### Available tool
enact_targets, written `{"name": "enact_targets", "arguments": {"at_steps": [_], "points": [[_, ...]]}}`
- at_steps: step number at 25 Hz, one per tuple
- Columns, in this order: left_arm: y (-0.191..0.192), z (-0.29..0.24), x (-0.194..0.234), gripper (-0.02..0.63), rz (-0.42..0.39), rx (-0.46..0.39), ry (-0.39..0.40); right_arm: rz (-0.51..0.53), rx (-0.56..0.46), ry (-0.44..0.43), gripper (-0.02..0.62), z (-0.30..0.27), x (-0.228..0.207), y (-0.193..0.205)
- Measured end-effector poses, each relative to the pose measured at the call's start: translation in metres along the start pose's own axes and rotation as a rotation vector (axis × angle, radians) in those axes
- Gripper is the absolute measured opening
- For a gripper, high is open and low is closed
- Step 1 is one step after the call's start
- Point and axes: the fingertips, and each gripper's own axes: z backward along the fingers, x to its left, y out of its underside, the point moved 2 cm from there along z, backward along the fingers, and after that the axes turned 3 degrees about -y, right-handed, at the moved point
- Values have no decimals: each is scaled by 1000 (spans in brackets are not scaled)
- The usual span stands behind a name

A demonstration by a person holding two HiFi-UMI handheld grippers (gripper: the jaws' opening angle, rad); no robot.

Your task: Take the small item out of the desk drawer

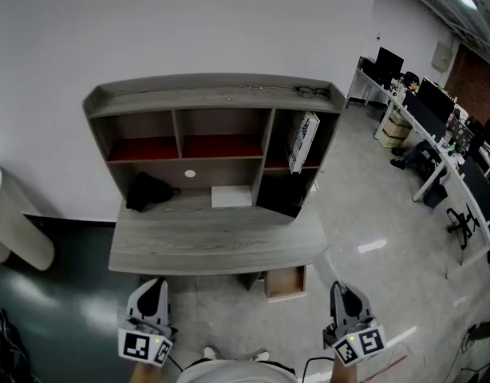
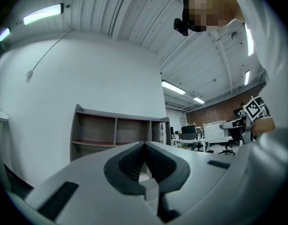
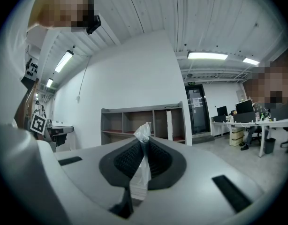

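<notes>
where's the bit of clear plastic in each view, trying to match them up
Head view: cannot be made out; the right gripper that holds it is at the bottom right.
Left gripper view: not in it.
Right gripper view: the clear plastic is at centre, pinched between the shut jaws, its crumpled tip sticking up above them.
Shared landmark: the grey shelf unit, seen in all three views.
</notes>
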Motion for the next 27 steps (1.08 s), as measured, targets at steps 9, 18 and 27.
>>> {"name": "enact_targets", "arguments": {"at_steps": [9,18,27], "points": [[5,10,1,17,19,6,15,37,30,-22,29,2,21,1],[7,16,2,17,27,8,20,61,40,-24,29,4,30,1],[11,17,4,17,31,15,23,65,38,-22,29,3,34,1]]}}
